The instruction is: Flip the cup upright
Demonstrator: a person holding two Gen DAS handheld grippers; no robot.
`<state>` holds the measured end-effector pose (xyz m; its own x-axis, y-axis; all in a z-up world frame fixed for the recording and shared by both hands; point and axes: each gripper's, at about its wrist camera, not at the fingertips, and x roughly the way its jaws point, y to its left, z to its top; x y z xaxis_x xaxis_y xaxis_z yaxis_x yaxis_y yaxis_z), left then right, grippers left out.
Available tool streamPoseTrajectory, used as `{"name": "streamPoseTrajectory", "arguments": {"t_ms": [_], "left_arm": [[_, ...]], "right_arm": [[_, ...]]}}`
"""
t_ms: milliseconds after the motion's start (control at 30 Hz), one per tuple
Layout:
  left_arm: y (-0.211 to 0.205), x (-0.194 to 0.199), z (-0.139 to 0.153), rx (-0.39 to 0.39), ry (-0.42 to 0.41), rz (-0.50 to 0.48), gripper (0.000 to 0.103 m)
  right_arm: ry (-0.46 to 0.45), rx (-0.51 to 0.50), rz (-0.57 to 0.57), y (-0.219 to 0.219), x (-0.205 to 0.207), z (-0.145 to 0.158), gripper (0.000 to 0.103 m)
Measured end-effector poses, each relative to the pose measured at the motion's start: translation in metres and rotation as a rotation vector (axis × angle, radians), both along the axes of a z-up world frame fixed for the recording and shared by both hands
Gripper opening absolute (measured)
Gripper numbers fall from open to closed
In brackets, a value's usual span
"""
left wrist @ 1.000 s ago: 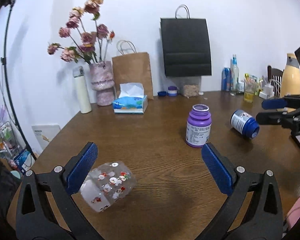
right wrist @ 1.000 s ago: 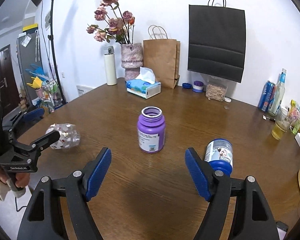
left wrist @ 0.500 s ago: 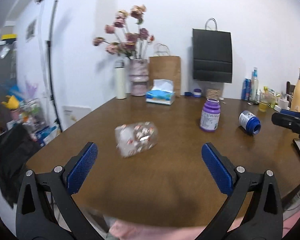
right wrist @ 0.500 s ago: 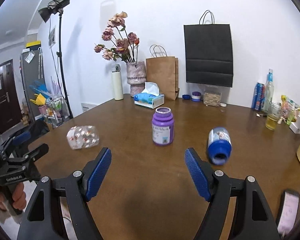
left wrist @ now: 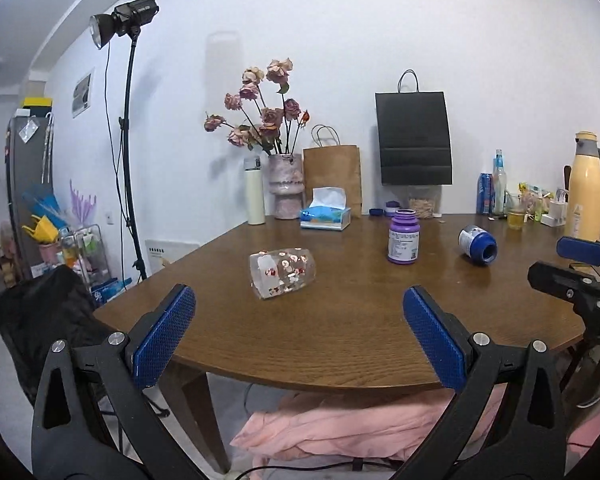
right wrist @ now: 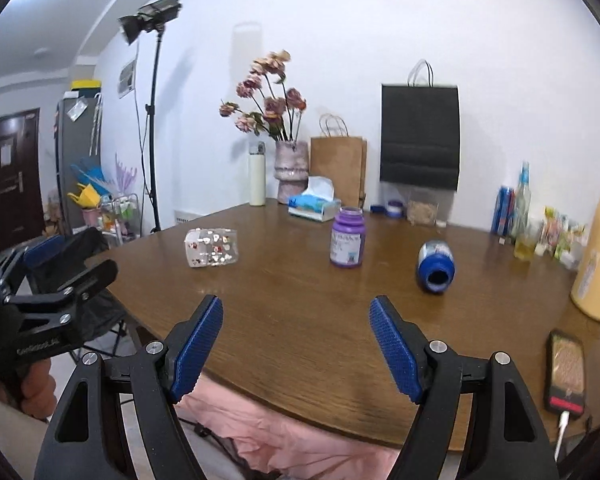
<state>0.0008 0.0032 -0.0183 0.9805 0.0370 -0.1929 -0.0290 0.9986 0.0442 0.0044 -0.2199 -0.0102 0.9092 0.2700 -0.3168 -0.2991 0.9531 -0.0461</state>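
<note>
The big round brown wooden table (left wrist: 340, 328) fills most of the view, and far back on it stand a pink vase of dried roses (left wrist: 284, 184), a brown paper bag (left wrist: 334, 176) and a blue tissue box (left wrist: 325, 216). A purple plastic bottle (left wrist: 404, 242) stands up in the middle, and a blue and white bottle (left wrist: 477, 239) lies on its side to the right of it. The see-through glass cup with little red and white flowers (left wrist: 282, 267) lies on its side on the left part of the table, well apart from both bottles, so it is not flipped up yet. The left gripper (left wrist: 298, 336) hangs at the near edge with its blue fingers (left wrist: 164, 334) wide apart and holding nothing. The right gripper (right wrist: 296, 344) is at the near edge too, open and empty. The cup is round and smooth, so I think it could roll away if a finger bumps it. It could also slip out if it is squeezed too softly, or tip back over if let go while tilted
</note>
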Motion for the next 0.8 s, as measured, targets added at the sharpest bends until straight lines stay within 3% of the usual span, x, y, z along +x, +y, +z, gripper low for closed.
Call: {"name": "streamPoseTrajectory", "arguments": {"t_ms": [800], "left_arm": [[-0.0030,-0.0046,0.0007,0.009,-0.024,0.006,0.103]], "right_arm": [[0.018,0.017,0.014,0.0016,0.0033,-0.0018,0.081]]}}
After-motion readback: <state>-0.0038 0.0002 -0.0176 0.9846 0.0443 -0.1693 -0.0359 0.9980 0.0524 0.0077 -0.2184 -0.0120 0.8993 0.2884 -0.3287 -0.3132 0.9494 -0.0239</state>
